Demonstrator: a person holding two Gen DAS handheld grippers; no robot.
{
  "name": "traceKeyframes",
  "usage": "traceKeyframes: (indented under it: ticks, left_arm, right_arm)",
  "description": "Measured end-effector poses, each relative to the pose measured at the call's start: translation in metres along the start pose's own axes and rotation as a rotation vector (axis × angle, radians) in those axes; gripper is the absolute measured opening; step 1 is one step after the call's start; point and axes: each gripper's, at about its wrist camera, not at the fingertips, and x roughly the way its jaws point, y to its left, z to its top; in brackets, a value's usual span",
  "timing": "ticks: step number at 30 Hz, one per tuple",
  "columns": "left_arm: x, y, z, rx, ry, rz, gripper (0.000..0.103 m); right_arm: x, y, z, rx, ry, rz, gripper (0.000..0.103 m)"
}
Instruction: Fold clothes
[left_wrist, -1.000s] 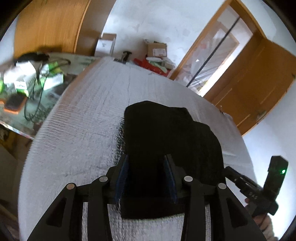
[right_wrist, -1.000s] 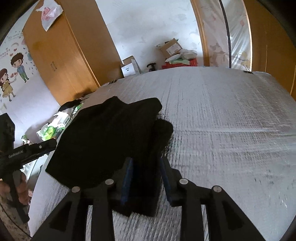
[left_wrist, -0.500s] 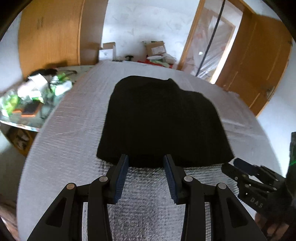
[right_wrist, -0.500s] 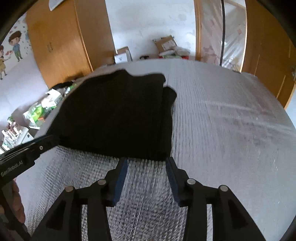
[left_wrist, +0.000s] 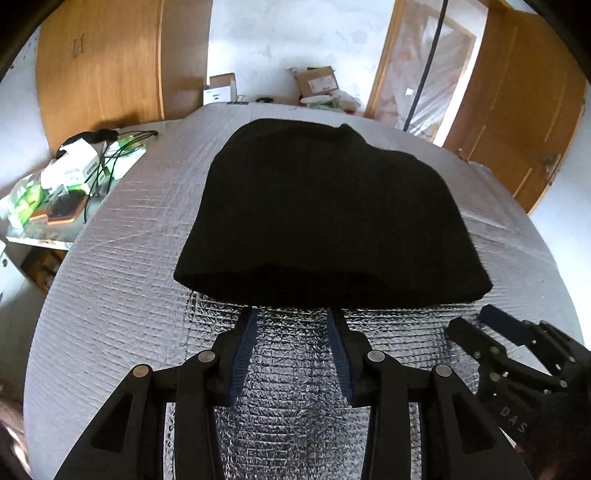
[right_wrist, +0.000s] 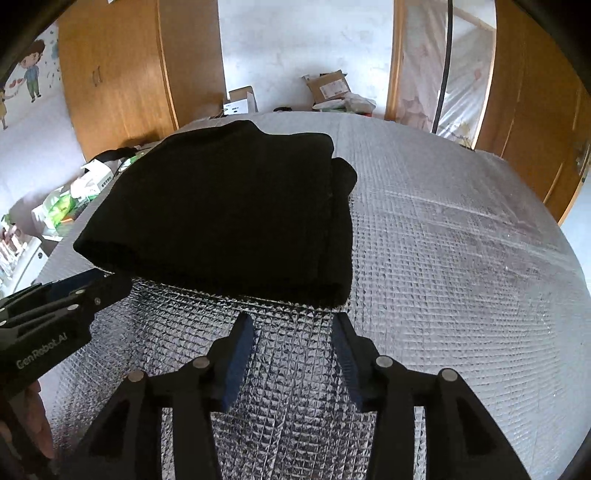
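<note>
A black garment (left_wrist: 325, 214) lies folded in a flat stack on the silver quilted table cover (left_wrist: 122, 302). My left gripper (left_wrist: 293, 317) stands open with its tips right at the stack's near edge and only bare cover between the blue pads. In the right wrist view the same garment (right_wrist: 229, 206) sits ahead and left. My right gripper (right_wrist: 292, 321) is just short of its near right corner, jaws opening, with nothing between them. Each gripper also shows in the other's view: the right gripper (left_wrist: 476, 325) at the right edge, the left gripper (right_wrist: 110, 282) at the left edge.
A low side table (left_wrist: 74, 177) with boxes, packets and cables stands left of the cover. Cardboard boxes (left_wrist: 317, 79) sit on the floor by the far wall. A wooden wardrobe (left_wrist: 103, 66) is at the back left and a wooden door (left_wrist: 517, 110) on the right. A hand (right_wrist: 33, 424) holds the left gripper.
A second ago both grippers had the garment's edge between their pads. Both have let go and drawn back toward the near side, and the right jaws have widened. The garment lies flat.
</note>
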Motion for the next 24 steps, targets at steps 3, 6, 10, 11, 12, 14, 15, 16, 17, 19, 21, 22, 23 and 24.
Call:
traceKeyframes:
  ticks: [3,6,10,11,12,14,15,16,17,19,21,22,23,24]
  left_arm:
    - [0.001,-0.004,-0.001,0.024,-0.018,0.018,0.041]
    - [0.004,-0.006,0.0,0.019,-0.023,0.03,0.041]
    - [0.009,-0.006,0.004,0.009,-0.023,0.045,0.041]
    - [0.01,-0.007,0.005,0.01,-0.022,0.048,0.042]
    - [0.011,-0.007,0.006,0.013,-0.022,0.052,0.042]
    - [0.013,-0.007,0.007,0.021,-0.02,0.058,0.046]
    - [0.014,-0.008,0.007,0.026,-0.02,0.061,0.047]
    - [0.014,-0.009,0.007,0.03,-0.019,0.064,0.047]
    - [0.015,-0.01,0.007,0.035,-0.018,0.067,0.047]
    - [0.016,-0.011,0.008,0.045,-0.015,0.08,0.048]
    - [0.016,-0.012,0.009,0.045,-0.015,0.089,0.049]
    - [0.016,-0.013,0.009,0.044,-0.014,0.092,0.049]
    - [0.016,-0.013,0.009,0.043,-0.014,0.094,0.05]
    - [0.016,-0.013,0.009,0.044,-0.014,0.095,0.05]
  right_arm:
    - [0.002,0.001,0.002,0.0,-0.006,-0.008,0.049]
    - [0.005,0.001,0.005,0.004,-0.008,-0.02,0.051]
    - [0.01,0.001,0.009,0.003,-0.007,-0.03,0.055]
    - [0.011,0.001,0.009,0.005,-0.006,-0.031,0.057]
    - [0.012,0.001,0.01,0.007,-0.005,-0.03,0.058]
    - [0.014,0.001,0.01,0.012,-0.004,-0.031,0.061]
    - [0.015,0.001,0.01,0.014,-0.004,-0.034,0.061]
    - [0.016,0.001,0.01,0.013,-0.004,-0.037,0.062]
    - [0.016,0.002,0.01,0.012,-0.005,-0.039,0.062]
    - [0.015,0.003,0.01,0.01,-0.005,-0.042,0.062]
    - [0.016,0.001,0.009,0.014,-0.005,-0.036,0.062]
    - [0.016,0.0,0.009,0.017,-0.005,-0.031,0.062]
    - [0.016,0.0,0.009,0.02,-0.005,-0.028,0.062]
    - [0.016,0.0,0.009,0.021,-0.005,-0.027,0.062]
